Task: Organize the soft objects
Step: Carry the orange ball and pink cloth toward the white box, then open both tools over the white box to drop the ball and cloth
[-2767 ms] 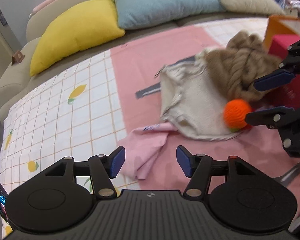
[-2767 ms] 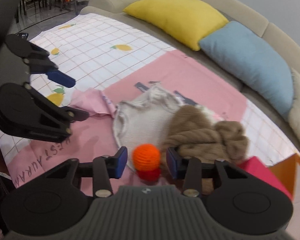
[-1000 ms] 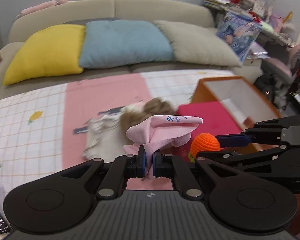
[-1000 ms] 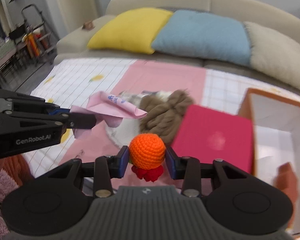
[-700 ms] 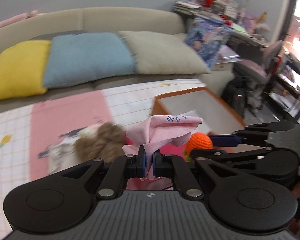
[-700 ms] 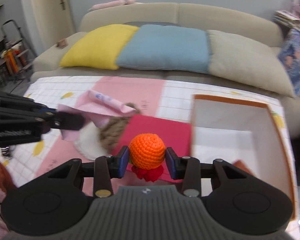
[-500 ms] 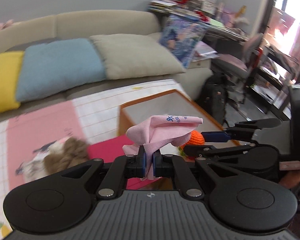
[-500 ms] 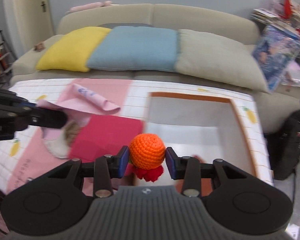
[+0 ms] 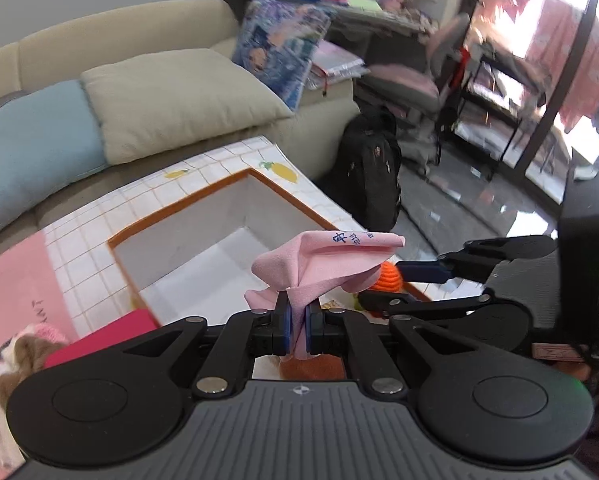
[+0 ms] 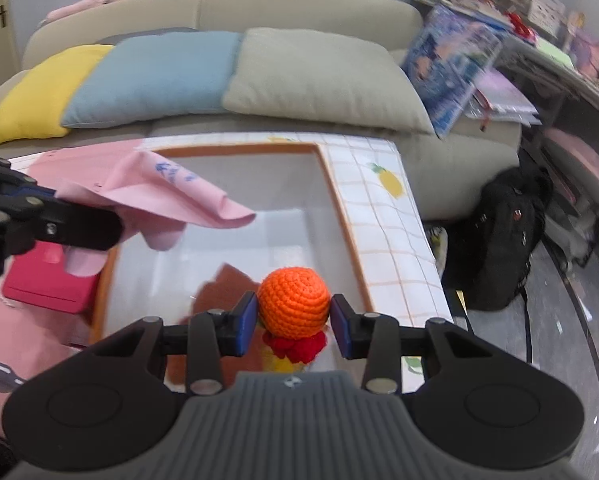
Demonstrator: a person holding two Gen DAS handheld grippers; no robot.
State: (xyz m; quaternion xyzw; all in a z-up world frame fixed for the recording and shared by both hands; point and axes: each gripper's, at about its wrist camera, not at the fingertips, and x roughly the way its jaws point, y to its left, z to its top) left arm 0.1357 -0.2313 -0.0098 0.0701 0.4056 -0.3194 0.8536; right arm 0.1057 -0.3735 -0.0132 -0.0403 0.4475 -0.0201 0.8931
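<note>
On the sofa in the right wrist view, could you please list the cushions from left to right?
Yellow cushion → blue cushion → beige cushion.

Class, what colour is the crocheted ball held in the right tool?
Orange, with a red frill beneath; the crocheted ball shows best in the right wrist view.

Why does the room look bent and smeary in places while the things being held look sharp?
Left wrist view: window glare washes out the right, shelves and chair smear; the pink cloth stays crisp. Right wrist view: the fisheye bows the sofa and box; the orange ball stays sharp.
</note>
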